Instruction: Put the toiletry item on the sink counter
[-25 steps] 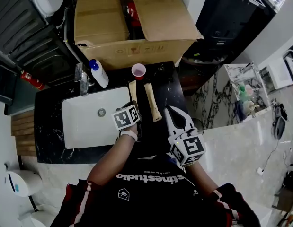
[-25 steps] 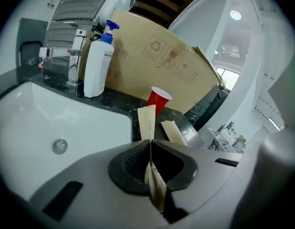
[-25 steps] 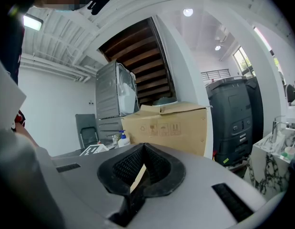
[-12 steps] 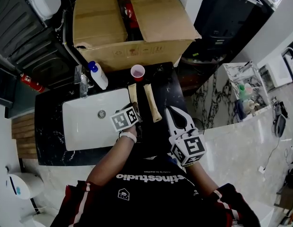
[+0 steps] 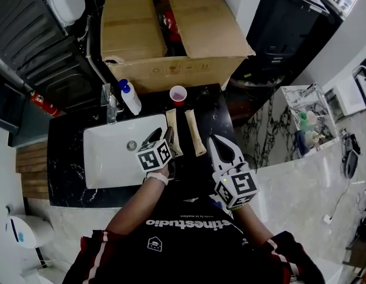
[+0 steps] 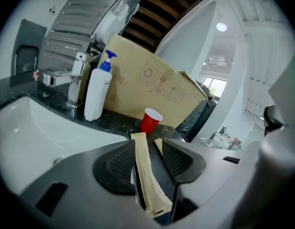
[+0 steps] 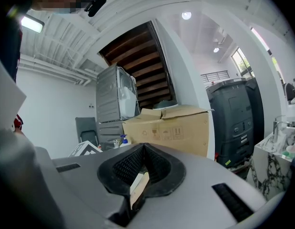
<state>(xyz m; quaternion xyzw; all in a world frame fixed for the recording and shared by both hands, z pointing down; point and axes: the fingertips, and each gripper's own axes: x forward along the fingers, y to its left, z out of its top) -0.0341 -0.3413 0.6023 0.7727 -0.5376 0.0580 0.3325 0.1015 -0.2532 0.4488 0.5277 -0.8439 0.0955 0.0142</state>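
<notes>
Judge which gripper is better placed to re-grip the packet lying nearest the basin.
Left, probably. The left gripper has just been opening, its fingers standing apart with that packet between them on the counter. The right gripper is shut and sits right of the second packet.

Red cup (image 5: 178,93); white sink (image 5: 106,158); black white-veined counter (image 5: 64,176); tan packet (image 5: 195,133); brown carton (image 5: 135,22).

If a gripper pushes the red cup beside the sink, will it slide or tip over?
The red cup looks like thin plastic, so probably light. It stands upright on a base narrower than its rim, so a high push would likely tip it; a low push may slide it across the black counter.
</notes>
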